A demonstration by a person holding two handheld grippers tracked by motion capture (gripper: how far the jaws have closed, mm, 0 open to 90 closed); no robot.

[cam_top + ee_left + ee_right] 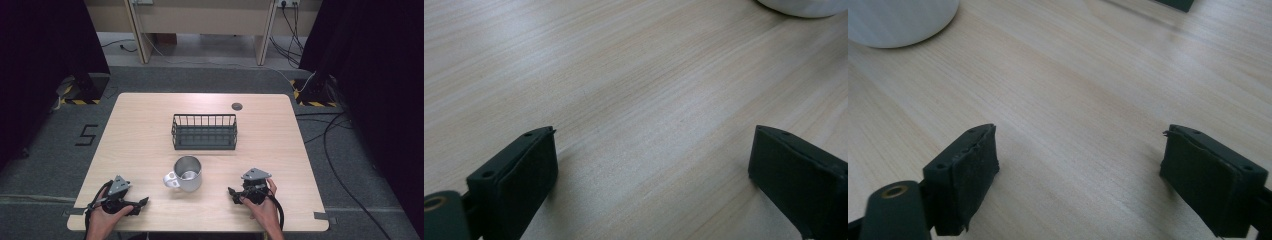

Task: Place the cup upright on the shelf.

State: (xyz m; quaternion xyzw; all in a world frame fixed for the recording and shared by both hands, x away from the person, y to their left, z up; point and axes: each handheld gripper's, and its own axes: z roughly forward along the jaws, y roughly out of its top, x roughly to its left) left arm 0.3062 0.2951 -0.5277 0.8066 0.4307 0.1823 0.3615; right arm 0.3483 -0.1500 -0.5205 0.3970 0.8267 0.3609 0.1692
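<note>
Both claws rest on the near edge of the pale wooden table (pixel 140 130), the left gripper (pixel 651 165) and right gripper (pixel 1080 165) each spread wide around bare wood. Between them stands the upright silver metal mug (pixel 187 173), cut off at the frame edge in both gripper views, its handle pointing left. Beyond it, well apart, sits the dark wire basket (pixel 204 131), and a small round grey disc (pixel 237 106) lies near the far edge.
</note>
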